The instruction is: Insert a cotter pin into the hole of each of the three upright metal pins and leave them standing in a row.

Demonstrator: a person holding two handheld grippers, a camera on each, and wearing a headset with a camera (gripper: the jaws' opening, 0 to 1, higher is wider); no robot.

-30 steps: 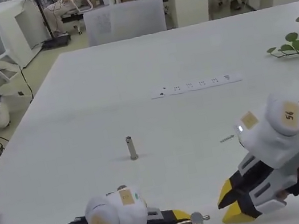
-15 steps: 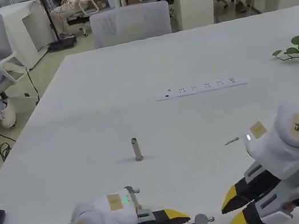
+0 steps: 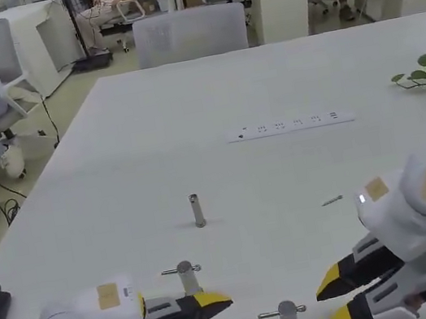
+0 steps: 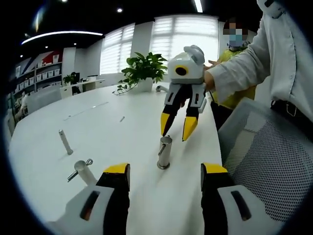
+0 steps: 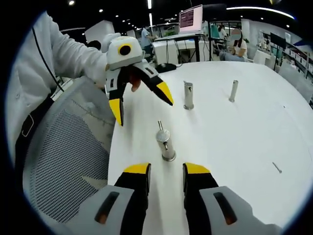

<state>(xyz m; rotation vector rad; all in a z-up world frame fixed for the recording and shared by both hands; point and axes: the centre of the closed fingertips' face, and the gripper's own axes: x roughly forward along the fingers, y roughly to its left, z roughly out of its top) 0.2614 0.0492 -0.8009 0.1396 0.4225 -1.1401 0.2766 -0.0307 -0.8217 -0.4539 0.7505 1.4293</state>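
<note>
While left gripper (image 4: 165,171) and right gripper (image 3: 333,302) gape empty, cotter pin (image 3: 332,200) lies 3 o'clock of bare metal pin (image 3: 197,210): tiny, light, probably slippery; best pinched at head.

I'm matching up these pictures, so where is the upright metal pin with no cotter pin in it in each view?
Head view: the bare pin stands at centre, farthest of the three.
Left gripper view: left side.
Right gripper view: upper right.
Shared landmark: the loose cotter pin lying flat.
</note>
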